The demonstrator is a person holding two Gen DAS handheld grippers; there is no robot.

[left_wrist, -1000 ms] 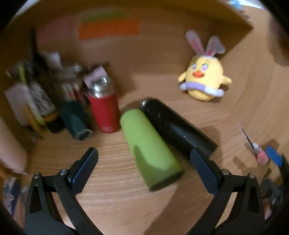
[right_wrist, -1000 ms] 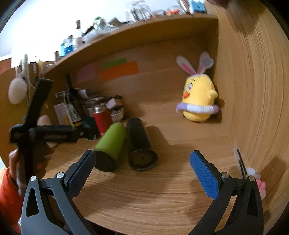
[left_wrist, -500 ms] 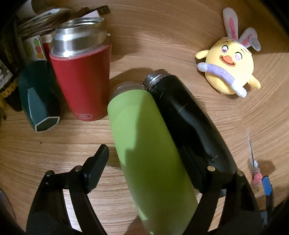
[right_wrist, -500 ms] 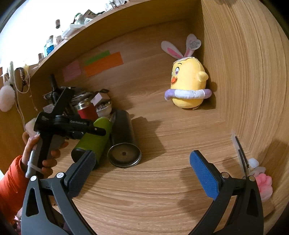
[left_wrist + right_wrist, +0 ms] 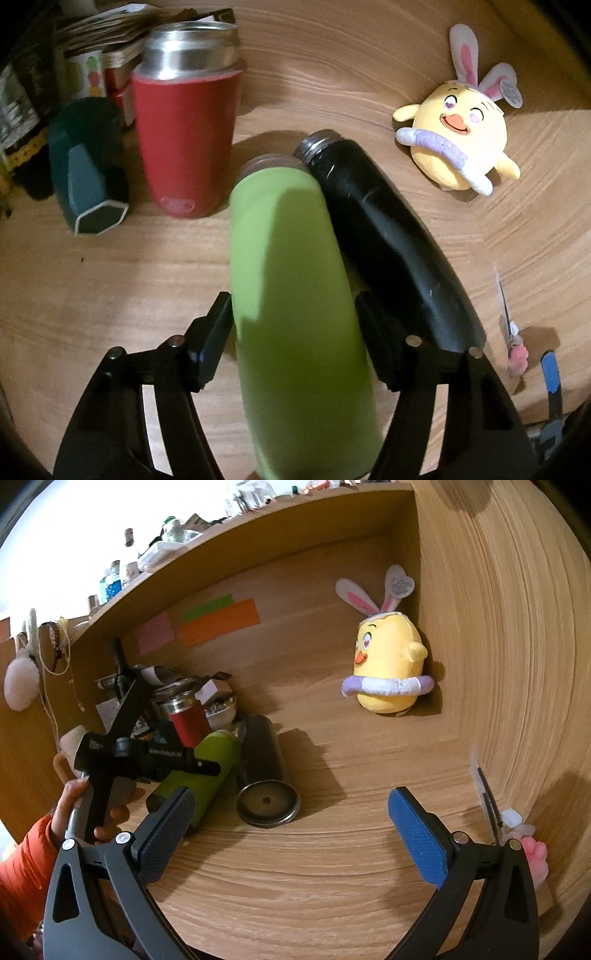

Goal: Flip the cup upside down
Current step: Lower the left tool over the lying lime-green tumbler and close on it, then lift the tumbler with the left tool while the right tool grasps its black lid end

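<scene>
**Cups on wooden desk: left gripper at green cup**

Green cup (image 5: 295, 295): lay on its side on the desk (image 5: 110, 288), mouth end pointing away from the left wrist camera, base end nearest it. It touched the black cup along one flank.

Left gripper (image 5: 291, 332): straddled the green cup's lower body, one finger (image 5: 212, 339) against each side. Fingers appeared pressed to the cup walls, closed on it. In the right wrist view the same gripper (image 5: 147, 760) was seen from the side, held by a hand (image 5: 85, 805) in an orange sleeve, reaching over the green cup (image 5: 207, 768).

Right gripper (image 5: 291, 830): fingers spread wide, blue pads (image 5: 417, 834) facing each other with nothing between them, hovering over bare desk well apart from the cups.

Black cup (image 5: 384, 229): lay on its side just right of the green one, its round base (image 5: 267, 803) turned toward the right wrist camera.

Red cup (image 5: 184, 140): stood upright with steel rim uppermost, behind and left of the green cup.

Teal box (image 5: 85, 177): tilted, just left of the red cup.

Chick plush (image 5: 458, 140): yellow, rabbit ears, purple band; in the right wrist view it stood in the desk's back corner against the side wall.

Sticky notes (image 5: 218, 622): pink, green and orange, on the back panel.
</scene>
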